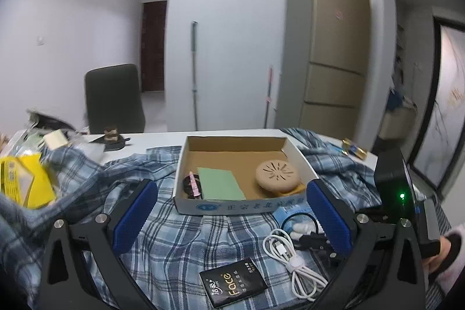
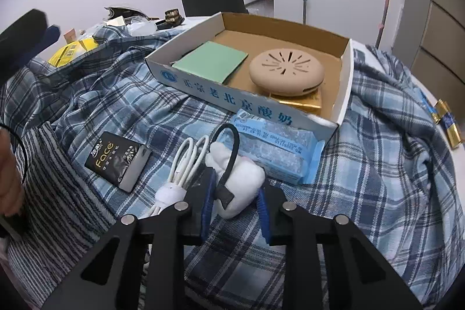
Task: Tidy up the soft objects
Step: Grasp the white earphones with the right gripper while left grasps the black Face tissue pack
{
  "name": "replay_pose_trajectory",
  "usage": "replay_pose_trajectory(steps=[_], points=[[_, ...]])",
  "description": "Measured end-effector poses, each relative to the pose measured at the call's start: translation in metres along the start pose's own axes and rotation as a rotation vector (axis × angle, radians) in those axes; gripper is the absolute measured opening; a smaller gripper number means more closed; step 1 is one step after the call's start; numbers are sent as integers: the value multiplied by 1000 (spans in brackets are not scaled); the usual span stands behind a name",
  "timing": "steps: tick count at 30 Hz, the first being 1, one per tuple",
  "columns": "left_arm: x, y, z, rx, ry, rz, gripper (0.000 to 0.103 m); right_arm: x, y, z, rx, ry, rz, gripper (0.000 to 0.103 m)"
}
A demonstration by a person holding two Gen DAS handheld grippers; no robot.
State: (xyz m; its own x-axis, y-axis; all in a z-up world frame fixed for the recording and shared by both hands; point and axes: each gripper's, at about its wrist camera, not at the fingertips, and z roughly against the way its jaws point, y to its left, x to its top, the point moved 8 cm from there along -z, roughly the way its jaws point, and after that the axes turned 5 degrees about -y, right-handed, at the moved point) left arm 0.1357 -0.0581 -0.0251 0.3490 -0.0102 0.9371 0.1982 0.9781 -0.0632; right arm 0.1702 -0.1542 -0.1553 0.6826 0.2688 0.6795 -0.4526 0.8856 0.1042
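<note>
A shallow cardboard box (image 1: 234,140) (image 2: 345,95) stands on a blue plaid cloth (image 1: 180,237) (image 2: 377,164). It holds a green pad (image 1: 221,182) (image 2: 210,61), a tan round cushion (image 1: 276,175) (image 2: 286,70) and a pink item (image 1: 194,185). My right gripper (image 2: 237,199) is shut on a white soft plush (image 2: 244,185) with a black loop (image 2: 231,150), in front of the box. My left gripper (image 1: 232,220) is open and empty, above the cloth before the box. The right gripper shows at the right of the left wrist view (image 1: 392,193).
A black "Face" tissue pack (image 1: 234,285) (image 2: 117,160), a coiled white cable (image 1: 293,260) (image 2: 186,164) and a blue wipes packet (image 2: 276,147) lie on the cloth. A yellow bag (image 1: 26,179) (image 2: 72,51) lies at the left. A dark chair (image 1: 114,98) stands behind the table.
</note>
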Motion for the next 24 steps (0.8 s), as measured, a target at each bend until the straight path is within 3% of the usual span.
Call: replay_pose_trajectory(steps=[4, 8, 10, 13, 18, 24], points=[[1, -1, 0, 2, 45, -14, 103, 9, -1, 15, 4, -77, -3, 25], [-15, -4, -5, -16, 169, -15, 103, 22, -7, 37, -3, -188, -21, 25], [-27, -3, -10, -27, 243, 36, 103, 29, -8, 44, -12, -230, -27, 25], [-49, -3, -21, -12, 364, 115, 103, 36, -11, 53, -38, -273, -39, 25], [-87, -4, -41, 33, 512, 150, 103, 40, -10, 65, -85, -331, -11, 25], [-108, -2, -49, 46, 570, 146, 100, 39, -12, 70, -86, -342, -11, 25]])
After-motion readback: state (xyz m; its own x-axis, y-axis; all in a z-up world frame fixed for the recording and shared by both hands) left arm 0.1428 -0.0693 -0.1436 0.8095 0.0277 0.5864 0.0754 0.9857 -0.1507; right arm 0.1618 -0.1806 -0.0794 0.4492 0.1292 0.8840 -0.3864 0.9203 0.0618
